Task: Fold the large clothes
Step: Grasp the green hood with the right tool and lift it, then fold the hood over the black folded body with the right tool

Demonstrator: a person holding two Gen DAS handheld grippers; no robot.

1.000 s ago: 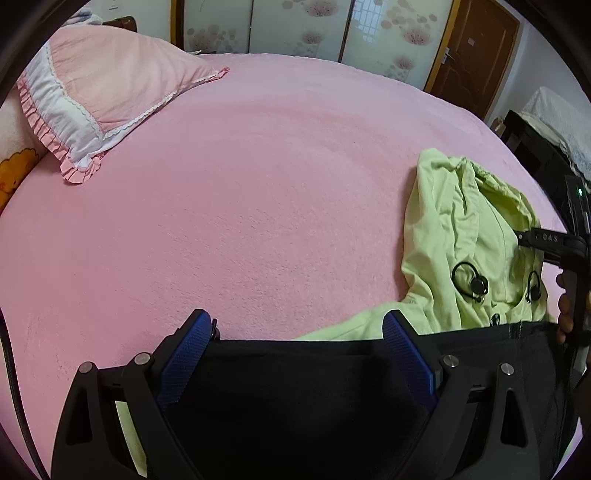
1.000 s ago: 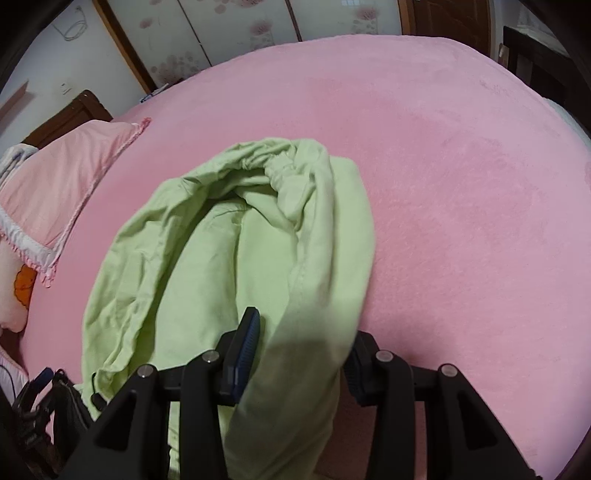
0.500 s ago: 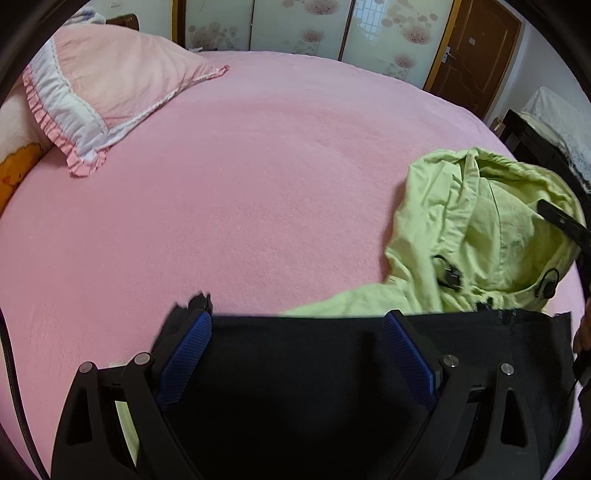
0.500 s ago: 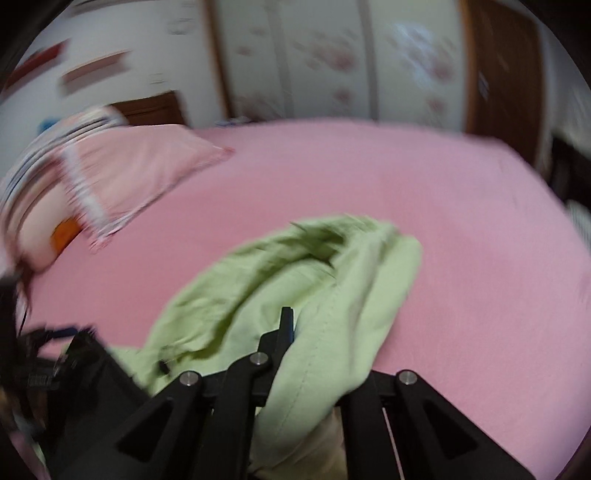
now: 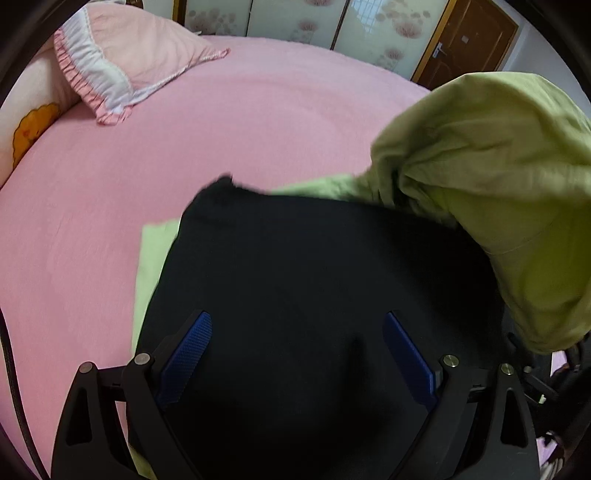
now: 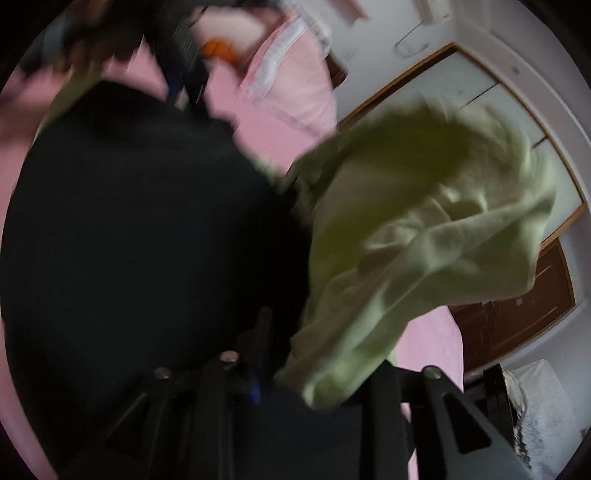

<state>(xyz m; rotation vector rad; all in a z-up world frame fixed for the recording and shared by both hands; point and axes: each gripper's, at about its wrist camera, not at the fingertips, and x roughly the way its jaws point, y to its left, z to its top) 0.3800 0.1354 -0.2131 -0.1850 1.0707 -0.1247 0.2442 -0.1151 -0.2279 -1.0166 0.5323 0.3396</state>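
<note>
A light green hooded garment with a black body panel lies on the pink bed (image 5: 229, 147). In the left wrist view the black panel (image 5: 314, 277) fills the centre, and the green hood (image 5: 498, 184) is lifted in the air at the right. My left gripper (image 5: 297, 354) is open, its blue pads (image 5: 188, 350) wide apart over the black cloth. In the blurred right wrist view my right gripper (image 6: 306, 373) is shut on the green hood (image 6: 406, 236), holding it above the black panel (image 6: 129, 221).
A pink pillow with a white frill (image 5: 129, 62) lies at the bed's far left beside a cartoon-print cushion (image 5: 29, 125). Sliding wardrobe doors (image 5: 303, 22) and a brown door (image 5: 469, 40) stand behind. Dark furniture (image 6: 524, 406) is at the right.
My right gripper has closed on the green hood and swung it up off the bed toward the black panel. The left gripper has shifted further over the black cloth, still open.
</note>
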